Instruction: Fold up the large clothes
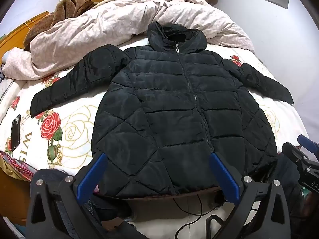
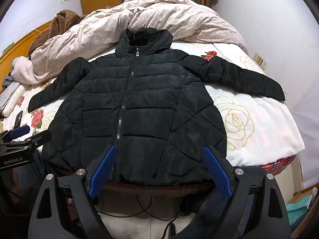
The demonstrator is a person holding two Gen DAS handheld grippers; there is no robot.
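Note:
A black quilted hooded jacket [image 1: 169, 103] lies flat and zipped on the bed, front up, hood toward the far end, both sleeves spread out to the sides; it also shows in the right wrist view [image 2: 139, 107]. My left gripper [image 1: 159, 159] is open and empty, hovering over the jacket's near hem. My right gripper [image 2: 159, 151] is open and empty over the same hem, to the right; its body shows at the right edge of the left wrist view [image 1: 301, 155]. The left gripper's body shows at the left edge of the right wrist view [image 2: 22, 139].
The bed has a white rose-print cover [image 1: 71, 131]. A crumpled pink duvet [image 1: 123, 23] and brown blanket [image 1: 65, 10] lie at the far end. A black phone [image 1: 15, 132] lies at the left. Cables [image 1: 191, 207] run on the floor below the bed's near edge.

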